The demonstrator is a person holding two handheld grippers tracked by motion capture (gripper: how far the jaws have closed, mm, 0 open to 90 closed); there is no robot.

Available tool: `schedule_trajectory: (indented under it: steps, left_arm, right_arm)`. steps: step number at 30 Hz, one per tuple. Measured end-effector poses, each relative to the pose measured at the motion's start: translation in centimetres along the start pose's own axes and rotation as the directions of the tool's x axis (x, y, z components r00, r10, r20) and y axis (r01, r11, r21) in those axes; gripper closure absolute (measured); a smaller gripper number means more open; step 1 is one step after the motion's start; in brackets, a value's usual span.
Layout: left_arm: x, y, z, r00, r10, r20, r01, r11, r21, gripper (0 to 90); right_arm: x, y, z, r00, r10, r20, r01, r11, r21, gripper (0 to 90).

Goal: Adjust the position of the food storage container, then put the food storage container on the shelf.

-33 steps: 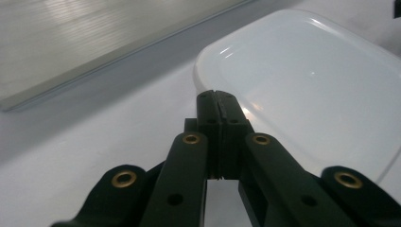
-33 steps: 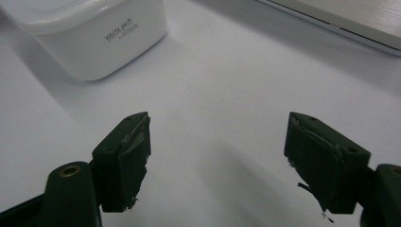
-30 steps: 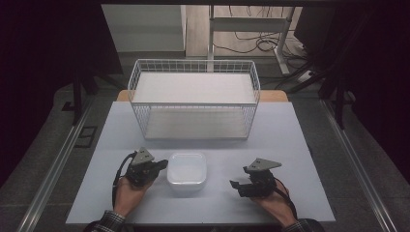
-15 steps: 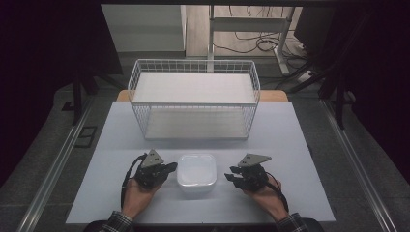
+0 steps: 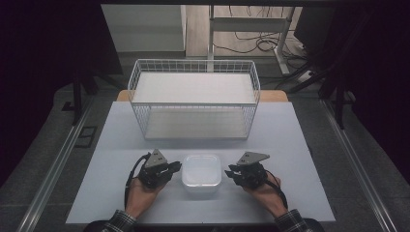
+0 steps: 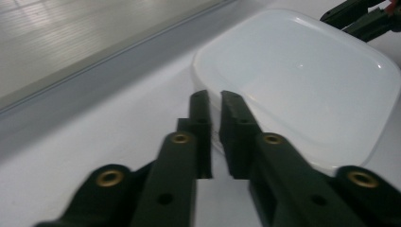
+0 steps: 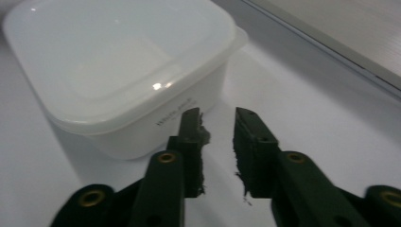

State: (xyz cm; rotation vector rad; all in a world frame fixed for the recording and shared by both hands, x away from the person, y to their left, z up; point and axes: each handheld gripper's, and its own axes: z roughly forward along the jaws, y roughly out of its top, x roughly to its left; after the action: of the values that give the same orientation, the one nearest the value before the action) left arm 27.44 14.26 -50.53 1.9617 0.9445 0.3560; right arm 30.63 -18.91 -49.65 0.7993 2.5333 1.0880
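A white lidded plastic container (image 5: 201, 174) sits on the table between my two grippers. My left gripper (image 5: 178, 167) lies at its left side. In the left gripper view the jaws (image 6: 215, 97) stand a narrow slit apart and have just been opening; nothing is between them, and the tips reach the container's (image 6: 302, 80) near rim. My right gripper (image 5: 228, 172) lies at its right side. Its jaws (image 7: 216, 113) have just been closing and stand apart on bare table, just beside the container's (image 7: 118, 61) wall, not touching it.
A white wire basket (image 5: 193, 122) with a pale floor stands at the far half of the white table (image 5: 300, 145). The right gripper's tips (image 6: 364, 19) show beyond the container in the left gripper view. Dark floor, cables and stands lie beyond the table.
Both hands have drawn in toward the container. The container has slid a little to the right, with the left gripper close behind it.
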Motion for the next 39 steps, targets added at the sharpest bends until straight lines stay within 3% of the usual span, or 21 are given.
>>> schedule_trajectory:
  steps: [1, 2, 8, 9, 10, 11, 12, 15, 17, 20, 24, 30, 39]
  left_arm:
    - [0.0, 0.0, 0.0, 1.0, 0.0, 0.0, 0.0, 1.0, 0.0, 76.2]
    - [0.3, -0.2, -0.2, 1.0, -0.005, -0.002, 0.005, 1.0, -0.002, 72.4]
    - [0.6, -0.6, -0.5, 1.0, 0.002, -0.002, -0.002, 0.9999, 0.012, 45.7]
    - [0.6, -0.7, -0.5, 0.9999, 0.013, 0.0, -0.013, 0.9998, 0.018, 45.7]
    - [0.6, -0.8, -0.5, 0.9996, 0.029, 0.001, -0.029, 0.9994, 0.021, 37.3]
    - [0.6, -0.8, -0.5, 0.9996, 0.029, 0.001, -0.029, 0.9994, 0.021, 32.8]
    - [0.7, -1.1, -0.4, 0.9992, 0.038, 0.01, -0.038, 0.9987, 0.034, 29.7]
    - [0.7, -1.2, -0.5, 0.9991, 0.041, 0.015, -0.041, 0.9986, 0.033, 22.1]
    - [0.9, -1.2, -0.7, 0.9989, 0.027, 0.038, -0.028, 0.9995, 0.015, 19.5]
    - [1.1, -1.3, -0.7, 0.9992, 0.008, 0.039, -0.009, 0.9998, 0.018, 12.8]
    - [1.2, -1.3, -0.9, 0.9987, -0.005, 0.052, 0.004, 0.9999, 0.011, 12.4]
    - [1.1, -1.4, -0.9, 0.999, 0.025, 0.036, -0.025, 0.9997, 0.0, 10.1]
    - [0.9, -1.0, -1.3, 0.9973, 0.061, 0.041, -0.059, 0.9976, -0.036, 6.2]
  right_arm:
    - [0.0, 0.0, 0.0, 1.0, 0.0, 0.0, 0.0, 1.0, 0.0, 66.2]
    - [-0.3, -0.3, -0.1, 0.9999, 0.001, 0.011, -0.001, 1.0, 0.009, 58.5]
    - [-0.5, -0.7, -0.4, 0.9991, -0.006, 0.042, 0.006, 1.0, 0.001, 43.2]
    - [-0.6, -0.8, -0.4, 0.999, -0.007, 0.044, 0.007, 1.0, -0.003, 40.1]
    - [-0.7, -0.8, -0.4, 0.9988, -0.004, 0.049, 0.005, 1.0, -0.011, 34.3]
    - [-0.7, -0.8, -0.4, 0.9988, -0.004, 0.049, 0.005, 1.0, -0.011, 34.3]
    - [-0.8, -1.0, -0.4, 0.9989, 0.002, 0.047, -0.001, 1.0, -0.022, 28.7]
    - [-0.8, -1.1, -0.4, 0.999, 0.006, 0.045, -0.005, 1.0, -0.027, 24.2]
    - [-0.9, -1.2, -0.5, 0.9993, 0.011, 0.036, -0.01, 0.999, -0.03, 17.8]
    - [-0.9, -1.2, -0.5, 0.9995, 0.015, 0.029, -0.014, 0.999, -0.034, 12.6]
    - [-0.9, -1.2, -0.4, 0.9996, 0.004, 0.027, -0.003, 1.0, -0.029, 7.3]
    - [-0.9, -1.0, -0.4, 0.9997, -0.001, 0.025, 0.002, 0.999, -0.043, 1.8]
    - [-0.7, -0.2, -1.2, 0.9999, -0.001, 0.012, 0.002, 0.997, -0.071, 1.2]
